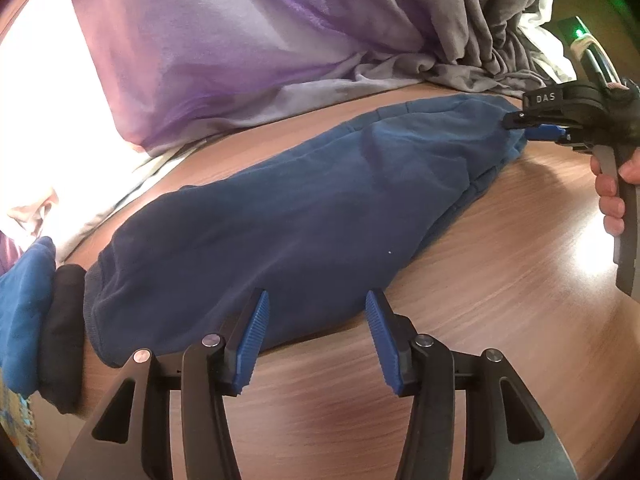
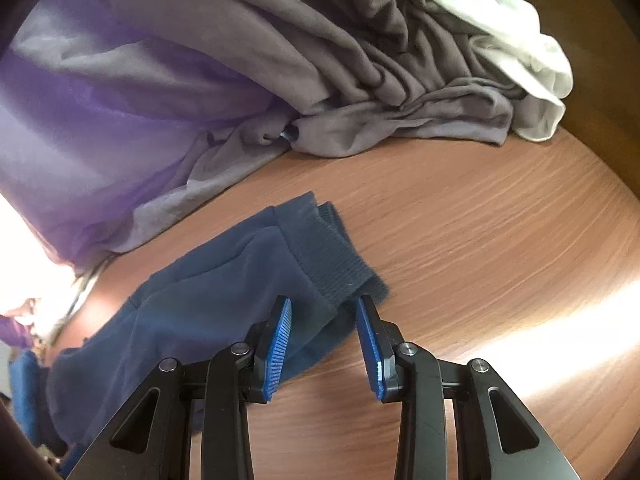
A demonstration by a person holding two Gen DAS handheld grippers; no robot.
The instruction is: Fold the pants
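I see my left claw [image 1: 316,320] spread, gripping nothing, over the navy pants [image 1: 280,216] lying on the wooden table [image 1: 500,280]; my right claw [image 2: 324,312] (half-spread) straddles their ribbed cuff [image 2: 340,260], pads not pinching.

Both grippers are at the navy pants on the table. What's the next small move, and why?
Probably close both grippers. The navy pants lie lengthwise on the wooden table; the right gripper straddles the ribbed cuff with open jaws, and the left gripper stands open at the near edge. Neither grips cloth yet.

Right gripper [image 1: 536,130] jaws' contact with pants [image 1: 280,216] unclear (window glare hides fabric).
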